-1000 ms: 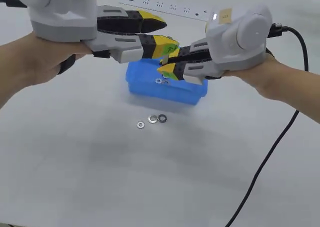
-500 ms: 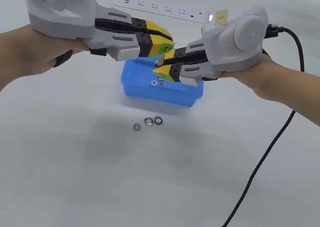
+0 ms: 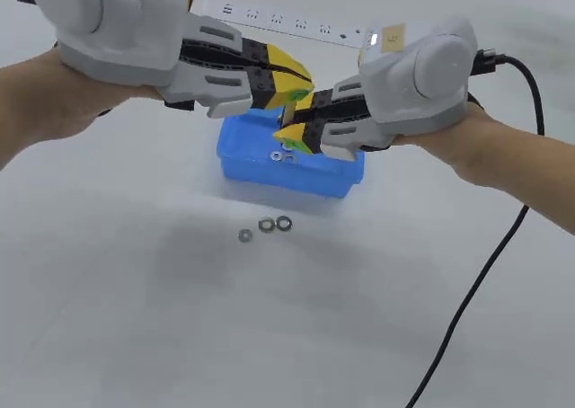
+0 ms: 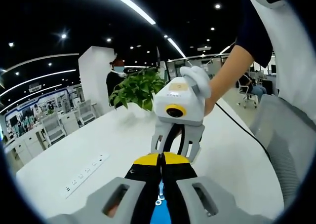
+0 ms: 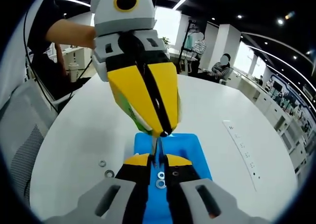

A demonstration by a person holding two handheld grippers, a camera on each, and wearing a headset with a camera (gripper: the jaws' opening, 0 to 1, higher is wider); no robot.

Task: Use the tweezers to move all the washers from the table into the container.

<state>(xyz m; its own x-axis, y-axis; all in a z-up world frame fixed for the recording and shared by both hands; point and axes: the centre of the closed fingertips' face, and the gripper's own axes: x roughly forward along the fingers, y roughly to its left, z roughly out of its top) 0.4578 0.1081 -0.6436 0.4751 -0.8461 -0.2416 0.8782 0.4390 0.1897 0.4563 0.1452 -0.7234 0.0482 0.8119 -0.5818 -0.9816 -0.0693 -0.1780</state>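
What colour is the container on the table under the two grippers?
Blue, plain with no pattern. The container shows best in the head view.

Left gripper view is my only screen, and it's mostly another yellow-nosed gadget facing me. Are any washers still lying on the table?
Observer: Yes. The head view shows three washers in a short row on the table, on the near side of the blue container.
Operator: What is that gadget holding?
Observer: The right gripper is shut on what look like thin tweezers, poised above the container.
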